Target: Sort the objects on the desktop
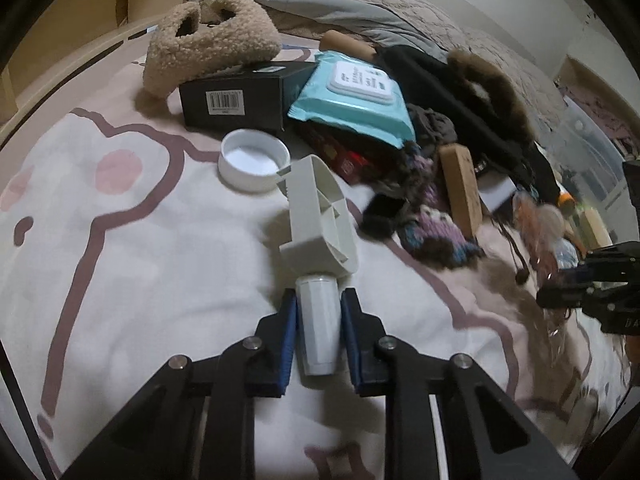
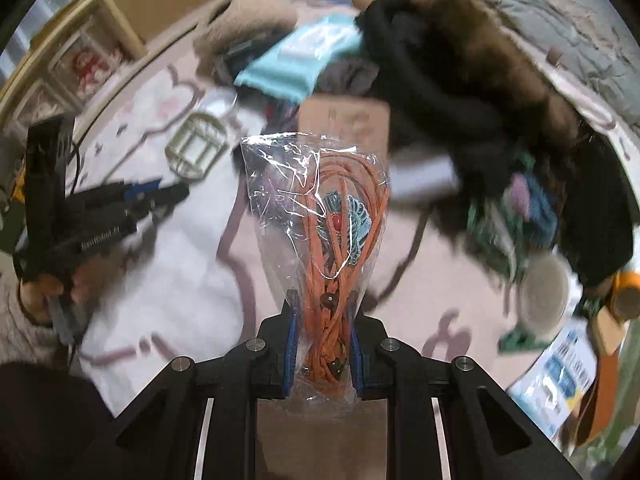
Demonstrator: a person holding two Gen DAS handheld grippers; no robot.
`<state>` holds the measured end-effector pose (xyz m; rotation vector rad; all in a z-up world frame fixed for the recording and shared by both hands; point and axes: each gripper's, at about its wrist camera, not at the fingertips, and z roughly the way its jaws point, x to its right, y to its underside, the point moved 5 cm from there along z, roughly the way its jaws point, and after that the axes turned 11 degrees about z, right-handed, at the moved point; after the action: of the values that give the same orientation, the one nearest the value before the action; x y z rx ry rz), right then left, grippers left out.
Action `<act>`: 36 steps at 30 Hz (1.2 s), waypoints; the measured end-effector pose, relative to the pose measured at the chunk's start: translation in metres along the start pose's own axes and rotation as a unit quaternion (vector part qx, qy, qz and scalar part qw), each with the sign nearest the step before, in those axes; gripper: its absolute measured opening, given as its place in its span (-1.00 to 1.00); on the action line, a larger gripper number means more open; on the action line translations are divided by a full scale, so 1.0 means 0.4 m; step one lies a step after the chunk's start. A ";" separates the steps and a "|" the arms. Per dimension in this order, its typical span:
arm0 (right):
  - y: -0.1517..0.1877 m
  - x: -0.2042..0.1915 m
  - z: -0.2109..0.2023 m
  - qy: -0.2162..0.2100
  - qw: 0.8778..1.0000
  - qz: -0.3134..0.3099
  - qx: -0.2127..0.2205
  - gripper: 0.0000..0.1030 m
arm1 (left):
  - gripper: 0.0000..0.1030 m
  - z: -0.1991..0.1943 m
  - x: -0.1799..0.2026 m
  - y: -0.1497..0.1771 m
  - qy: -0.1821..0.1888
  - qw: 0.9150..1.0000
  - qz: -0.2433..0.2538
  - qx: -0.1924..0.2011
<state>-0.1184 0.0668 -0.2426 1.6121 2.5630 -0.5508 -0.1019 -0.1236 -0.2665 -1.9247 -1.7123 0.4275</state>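
White plastic handle clamped, orange cord bag held: both hands loaded over the bed.

Left gripper (image 1: 319, 312) jaws pinch the white cylinder handle (image 1: 318, 324) of a grey plastic holder (image 1: 320, 216) lying mid-blanket (image 1: 140, 280), beside the white lid (image 1: 254, 164). Lift it straight, keeping the heavy head from swinging. Right gripper (image 2: 323, 312) jaws grip the clear bag of orange cord (image 2: 320, 216); keep it clear of the clutter at the far edge.

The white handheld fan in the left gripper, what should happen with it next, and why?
Probably lift it a little off the blanket. The left gripper is already shut on the white handheld fan by its handle, while its head lies near the white lid and the clutter pile. Raising it first should avoid dragging anything along.
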 end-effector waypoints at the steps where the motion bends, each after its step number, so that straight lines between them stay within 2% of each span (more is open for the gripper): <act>1: 0.014 -0.006 0.004 -0.002 1.000 -0.007 -0.008 -0.58 | -0.57 -0.005 0.004 0.005 0.001 1.000 0.001 -0.001; 4: 0.063 -0.033 0.019 -0.003 0.999 -0.041 -0.031 -0.58 | -0.58 -0.018 0.024 0.021 0.003 1.000 0.010 -0.005; 7: 0.087 -0.049 0.019 -0.010 0.998 -0.063 -0.029 -0.53 | -0.58 -0.033 0.036 0.040 -0.005 1.000 0.021 -0.006; 8: 0.090 -0.051 0.017 -0.017 0.997 -0.064 -0.027 -0.39 | -0.58 -0.039 0.039 0.047 -0.011 1.000 0.024 -0.005; 9: 0.091 -0.051 0.012 -0.028 0.997 -0.060 -0.027 -0.02 | -0.52 -0.046 0.041 0.052 -0.019 0.999 0.027 -0.001; 10: 0.090 -0.050 0.006 -0.034 0.998 -0.054 -0.022 0.27 | -0.38 -0.054 0.042 0.060 -0.030 0.999 0.032 0.001; 11: 0.085 -0.049 -0.003 -0.036 0.998 -0.049 -0.015 0.63 | 0.11 -0.063 0.045 0.063 -0.041 0.999 0.036 0.003; 12: 0.081 -0.049 -0.018 -0.040 0.998 -0.048 -0.003 0.67 | 0.47 -0.075 0.047 0.063 -0.046 0.998 0.037 0.012; 18: 0.036 -0.023 -0.085 -0.061 0.997 -0.015 0.038 0.67 | 0.51 -0.121 0.036 0.001 -0.063 0.996 0.030 0.059; 20: 0.017 0.010 -0.109 -0.060 0.996 0.015 0.062 0.67 | 0.51 -0.113 0.020 -0.039 -0.089 0.993 0.030 0.065; 22: 0.001 0.045 -0.120 -0.048 0.995 0.048 0.076 0.67 | 0.51 -0.095 -0.005 -0.070 -0.117 0.991 0.026 0.063; 25: -0.015 0.091 -0.101 -0.032 0.993 0.089 0.073 0.67 | 0.51 -0.055 -0.046 -0.098 -0.128 0.990 0.009 0.051; 29: -0.005 0.118 -0.075 -0.020 0.994 0.098 0.054 0.67 | 0.50 0.003 -0.111 -0.119 -0.144 0.989 -0.012 0.025; 30: -0.004 0.117 -0.073 -0.019 0.994 0.094 0.052 0.67 | 0.50 0.011 -0.119 -0.122 -0.145 0.989 -0.013 0.022; 34: 0.001 0.093 -0.061 -0.017 0.996 0.071 0.049 0.67 | 0.51 0.057 -0.117 -0.127 -0.103 0.995 -0.008 -0.001; 36: -0.002 0.077 -0.055 -0.019 0.997 0.064 0.047 0.67 | 0.51 0.073 -0.115 -0.131 -0.121 0.993 -0.004 -0.003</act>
<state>-0.1302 0.1003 -0.2294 1.7620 2.4193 -0.6935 -0.1680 -0.1604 -0.2652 -1.9343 -1.8718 0.6768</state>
